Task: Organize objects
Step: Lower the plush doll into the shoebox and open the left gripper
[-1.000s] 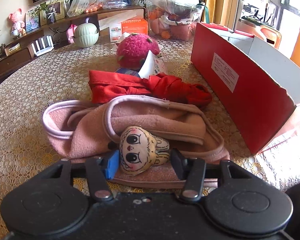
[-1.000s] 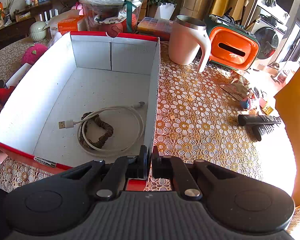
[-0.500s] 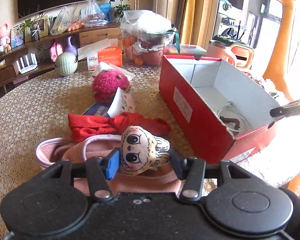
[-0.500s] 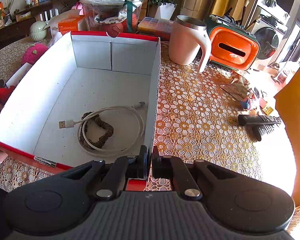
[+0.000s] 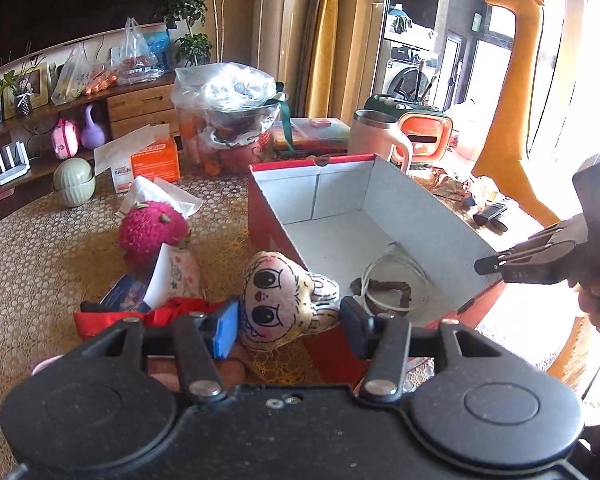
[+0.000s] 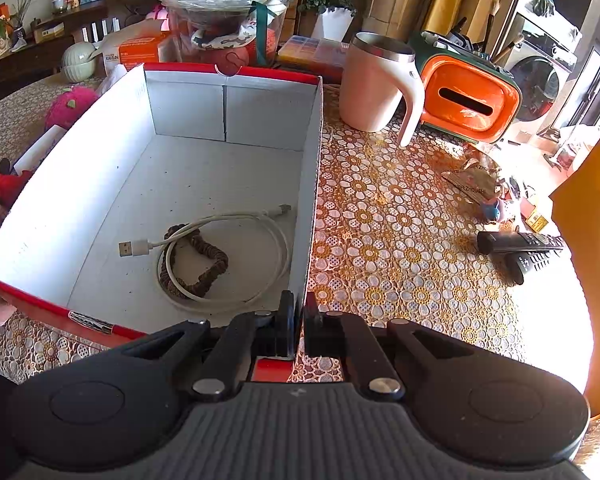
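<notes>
While right tool (image 6: 296, 326) stays pinched shut on near corner wall of red cardboard box with white interior (image 6: 100, 168), steadying it, left tool (image 5: 288, 316) grips small cream cloth doll with drawn face (image 5: 280, 300). Change: doll lifted off pink bag, raised clear of bench (image 5: 32, 248), now at box's near-left corner. White USB cable (image 6: 228, 256) and brown scrunchie (image 6: 196, 260) already inside. Judgement: transfer under way; release over box remains.
</notes>
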